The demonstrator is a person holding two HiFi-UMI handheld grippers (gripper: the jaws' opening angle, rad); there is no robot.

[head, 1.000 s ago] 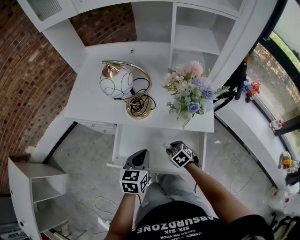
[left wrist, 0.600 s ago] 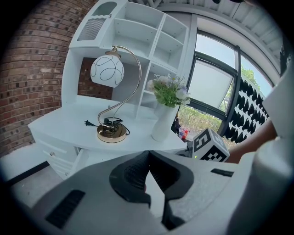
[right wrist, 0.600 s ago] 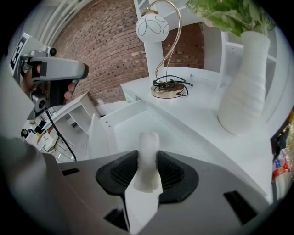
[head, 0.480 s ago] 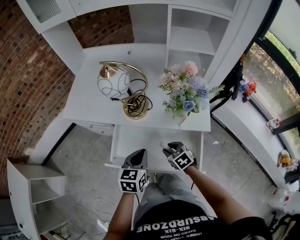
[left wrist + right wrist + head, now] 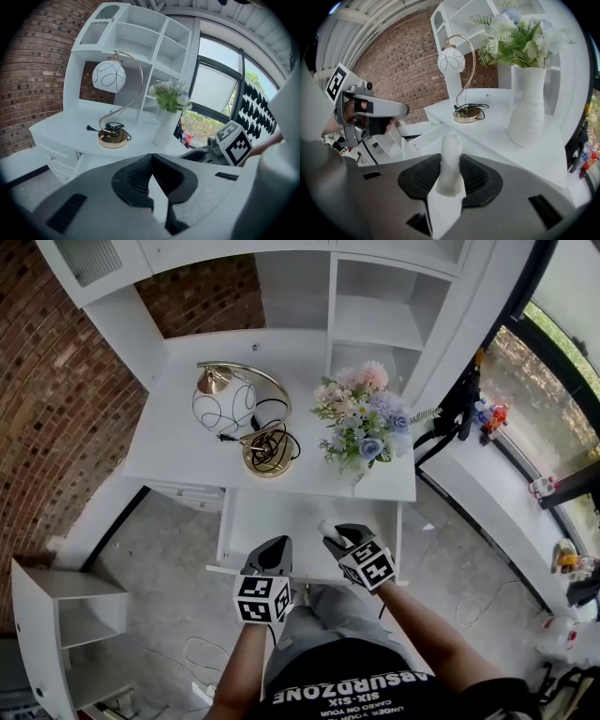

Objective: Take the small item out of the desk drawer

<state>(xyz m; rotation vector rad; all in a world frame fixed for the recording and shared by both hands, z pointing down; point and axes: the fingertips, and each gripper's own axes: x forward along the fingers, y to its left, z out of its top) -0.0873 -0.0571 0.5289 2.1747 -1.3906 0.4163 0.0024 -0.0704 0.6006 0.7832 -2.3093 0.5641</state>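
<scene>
Above the pulled-out white desk drawer, the right gripper is pinching the small white cylindrical item upright between its pads, clear of the drawer walls and just in front of the white desktop edge. The left gripper, jaws pressed together, is hovering by the drawer's front rim.

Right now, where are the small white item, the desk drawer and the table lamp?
small white item (image 5: 451, 159): right gripper view, middle of its body.
desk drawer (image 5: 277, 521): head view, bare floor inside it.
table lamp (image 5: 223, 405): head view, its round white shade.
</scene>
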